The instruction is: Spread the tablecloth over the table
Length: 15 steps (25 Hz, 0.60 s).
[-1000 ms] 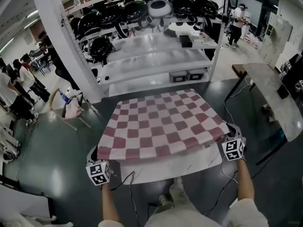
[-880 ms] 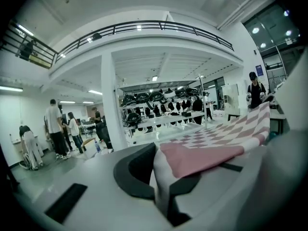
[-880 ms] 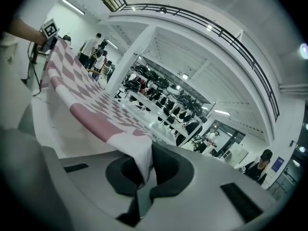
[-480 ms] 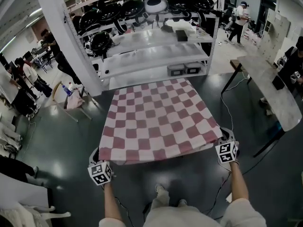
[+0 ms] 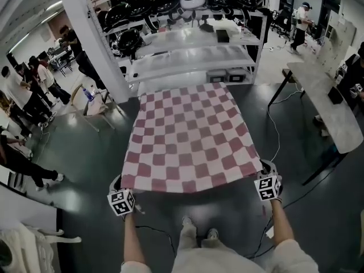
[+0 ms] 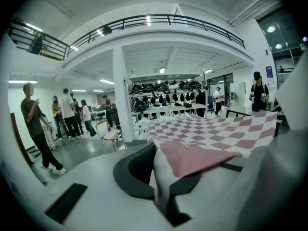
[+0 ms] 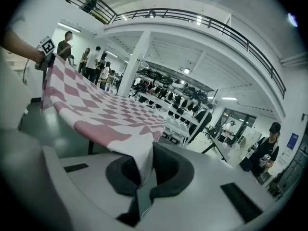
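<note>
The cloth (image 5: 190, 141) lies stretched over the counter (image 7: 90, 147), its near edge held out past the counter's near end. The left gripper (image 5: 120, 185) and right gripper (image 5: 264, 170) each have fingers clamped on a near corner. The spread looks nearly done; next, lower both corners evenly and release.

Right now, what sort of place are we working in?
Probably a large indoor lab or workshop hall: an open shelving rack loaded with black rounded gear, a railed mezzanine overhead, and people standing about on a dark glossy floor.
</note>
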Each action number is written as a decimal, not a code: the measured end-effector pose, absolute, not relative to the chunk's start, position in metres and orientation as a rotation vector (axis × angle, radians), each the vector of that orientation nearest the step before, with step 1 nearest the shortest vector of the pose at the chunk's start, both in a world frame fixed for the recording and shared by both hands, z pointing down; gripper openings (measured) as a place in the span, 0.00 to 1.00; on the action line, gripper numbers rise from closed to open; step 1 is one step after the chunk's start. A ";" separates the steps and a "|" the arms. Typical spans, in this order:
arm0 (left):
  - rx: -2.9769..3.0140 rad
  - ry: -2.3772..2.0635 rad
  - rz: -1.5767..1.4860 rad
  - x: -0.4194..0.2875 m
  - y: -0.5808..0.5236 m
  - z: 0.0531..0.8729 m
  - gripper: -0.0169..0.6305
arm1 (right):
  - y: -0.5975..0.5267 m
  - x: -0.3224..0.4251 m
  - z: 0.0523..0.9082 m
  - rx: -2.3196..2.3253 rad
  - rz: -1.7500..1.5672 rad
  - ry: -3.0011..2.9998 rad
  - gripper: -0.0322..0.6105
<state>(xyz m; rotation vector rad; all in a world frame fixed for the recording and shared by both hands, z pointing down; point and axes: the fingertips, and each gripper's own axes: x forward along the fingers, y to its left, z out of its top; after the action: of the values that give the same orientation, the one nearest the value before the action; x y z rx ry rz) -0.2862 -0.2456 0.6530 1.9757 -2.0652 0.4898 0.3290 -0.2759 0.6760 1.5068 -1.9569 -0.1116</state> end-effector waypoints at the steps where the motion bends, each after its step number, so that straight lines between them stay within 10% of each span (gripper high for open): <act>1: 1.965 -2.058 0.502 -0.286 -0.240 0.657 0.07 | -0.270 0.330 0.680 1.499 -0.097 -1.956 0.07; 10: 1.947 -1.918 0.643 -0.280 -0.222 0.719 0.09 | -0.262 0.310 0.722 1.470 0.080 -1.990 0.11; 15: 1.898 -1.765 0.803 -0.284 -0.193 0.784 0.52 | -0.245 0.293 0.770 1.345 0.216 -1.984 0.40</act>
<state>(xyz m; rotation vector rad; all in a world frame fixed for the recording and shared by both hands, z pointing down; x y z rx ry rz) -0.2844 -0.1932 0.7844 1.8976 -1.7648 0.8033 0.2931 -0.2451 0.7703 1.3449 -1.9837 0.2159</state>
